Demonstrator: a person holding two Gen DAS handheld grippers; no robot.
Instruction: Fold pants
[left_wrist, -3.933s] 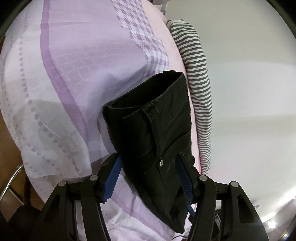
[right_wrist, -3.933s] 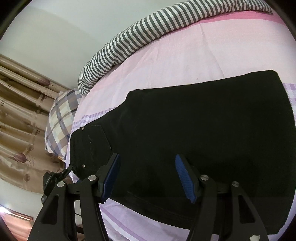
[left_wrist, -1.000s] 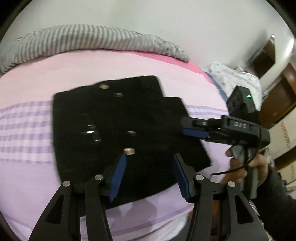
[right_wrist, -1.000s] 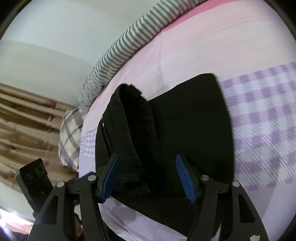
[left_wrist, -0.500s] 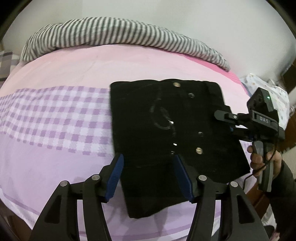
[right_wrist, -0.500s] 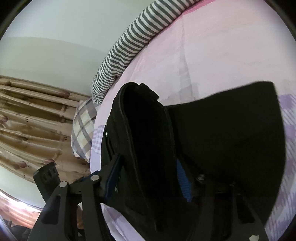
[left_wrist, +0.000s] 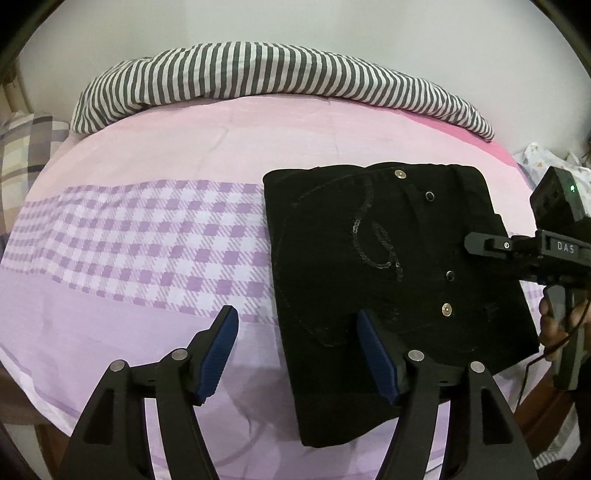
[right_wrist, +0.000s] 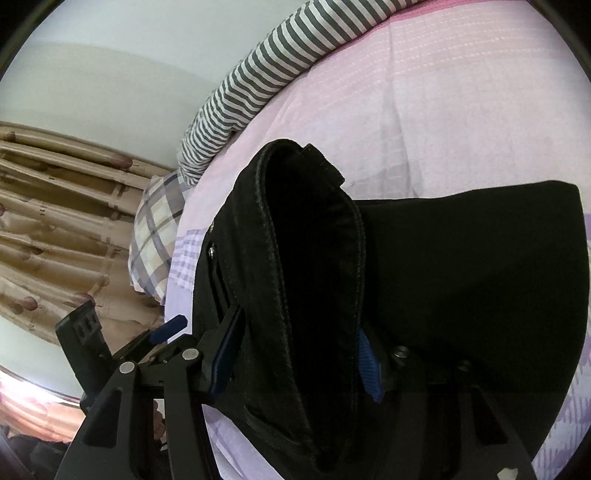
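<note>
The black pants (left_wrist: 388, 266) lie on the bed as a compact folded stack, pocket studs and sequin stitching facing up. My left gripper (left_wrist: 297, 325) hovers over the stack's near left edge. Its jaws are opening: the right pad is above the cloth, the left pad above bare sheet, and neither presses on anything. My right gripper (right_wrist: 299, 354) is shut on the thick folded edge of the pants (right_wrist: 461, 288), which fills the gap between its blue pads. In the left wrist view the right gripper (left_wrist: 480, 245), held by a hand (left_wrist: 554, 328), meets the stack's right side.
The pink and purple checked sheet (left_wrist: 129, 236) covers the bed. A striped blanket (left_wrist: 280, 77) runs along the far side by the wall. A plaid pillow (right_wrist: 159, 236) and a brown curtain (right_wrist: 55, 206) are at the head end. The bed's near edge drops off just below my left gripper.
The longer pants of earlier are now a short stack. My left jaws have spread wider and shifted left of it. My right jaws took the thick edge and keep it.
</note>
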